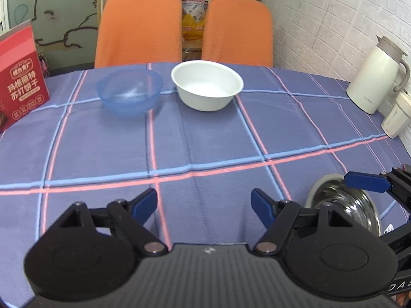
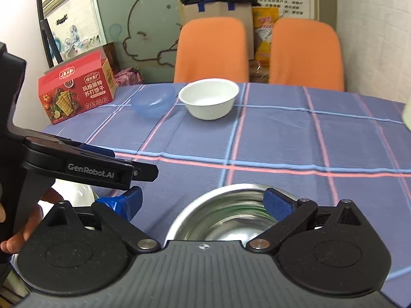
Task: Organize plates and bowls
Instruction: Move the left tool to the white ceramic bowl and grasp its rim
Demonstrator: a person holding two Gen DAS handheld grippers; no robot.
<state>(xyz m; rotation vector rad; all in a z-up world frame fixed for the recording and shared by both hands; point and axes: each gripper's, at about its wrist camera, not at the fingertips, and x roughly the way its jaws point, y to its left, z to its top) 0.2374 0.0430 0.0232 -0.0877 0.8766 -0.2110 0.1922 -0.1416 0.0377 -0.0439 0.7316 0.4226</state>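
Observation:
A clear blue plastic bowl (image 1: 129,91) and a white bowl (image 1: 207,84) stand side by side at the far edge of the checked tablecloth; both also show in the right wrist view, the blue bowl (image 2: 154,101) left of the white bowl (image 2: 208,98). A steel bowl (image 2: 226,215) sits near the front edge, and also shows in the left wrist view (image 1: 344,210). My right gripper (image 2: 203,200) is open, its right finger over the steel bowl's rim. My left gripper (image 1: 204,202) is open and empty above bare cloth, left of the steel bowl.
A red cracker box (image 2: 77,89) stands at the far left. A cream thermos jug (image 1: 375,74) and a small white container (image 1: 397,118) stand at the right by the brick wall. Two orange chairs (image 1: 138,25) are behind the table.

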